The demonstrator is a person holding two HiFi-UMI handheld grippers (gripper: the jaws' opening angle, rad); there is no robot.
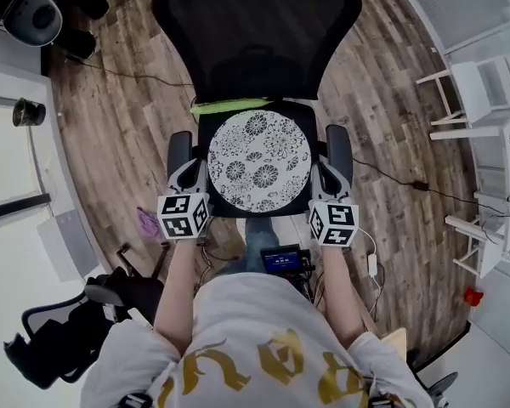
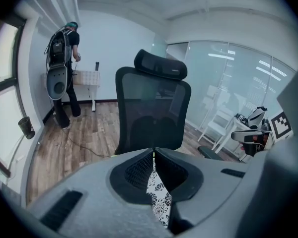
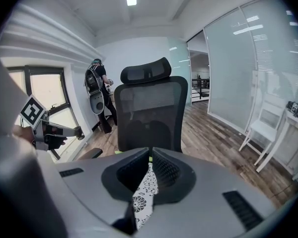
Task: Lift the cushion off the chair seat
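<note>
The round flowered cushion [image 1: 259, 161] lies flat on the seat of the chair [image 1: 255, 41], just in front of the chair's backrest. The left claw [image 1: 201, 170] and right claw [image 1: 320, 172] sit at the cushion's two sides, just inside the chair's armrests [image 1: 179, 147]. Both are clenched on nothing. They are probably placed so that each can take an opposite edge once opened.

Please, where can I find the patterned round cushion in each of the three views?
Head view: cushion at centre, on the chair seat.
Left gripper view: narrow strip low centre, between the jaws.
Right gripper view: narrow strip low centre, likewise.
Shared landmark: the black mesh backrest.
</note>
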